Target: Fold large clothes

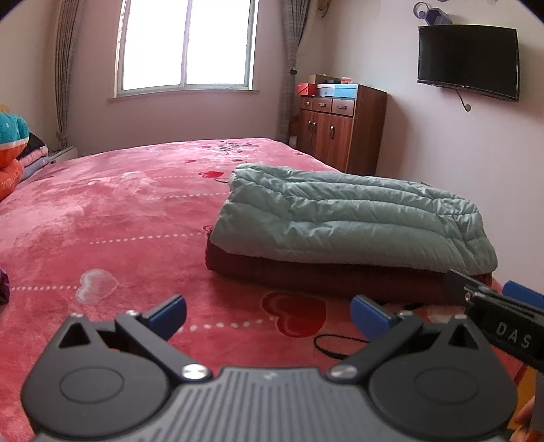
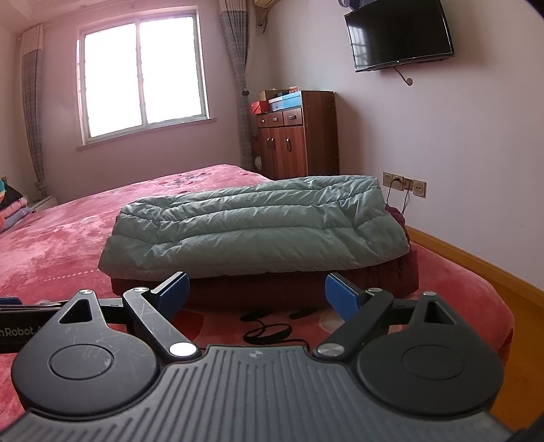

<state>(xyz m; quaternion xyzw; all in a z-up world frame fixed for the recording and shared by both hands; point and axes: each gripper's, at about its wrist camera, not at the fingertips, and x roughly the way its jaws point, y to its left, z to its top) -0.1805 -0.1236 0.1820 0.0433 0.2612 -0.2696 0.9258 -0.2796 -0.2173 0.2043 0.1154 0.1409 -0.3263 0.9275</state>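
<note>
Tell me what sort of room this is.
A home bedroom, most likely. A wide bed with a pink heart-print blanket fills the view, a wooden cabinet stands by the curtained window, and a television hangs on the wall. Folded jackets lie stacked on the bed.

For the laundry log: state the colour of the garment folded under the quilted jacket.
Dark maroon garment, clearest in the right wrist view.

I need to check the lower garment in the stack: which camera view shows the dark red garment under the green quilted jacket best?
The right wrist view: the dark red garment shows along the whole front edge and bulges out at the right end beneath the green quilted jacket. The left wrist view shows only a front strip, partly hidden by the right gripper.
</note>
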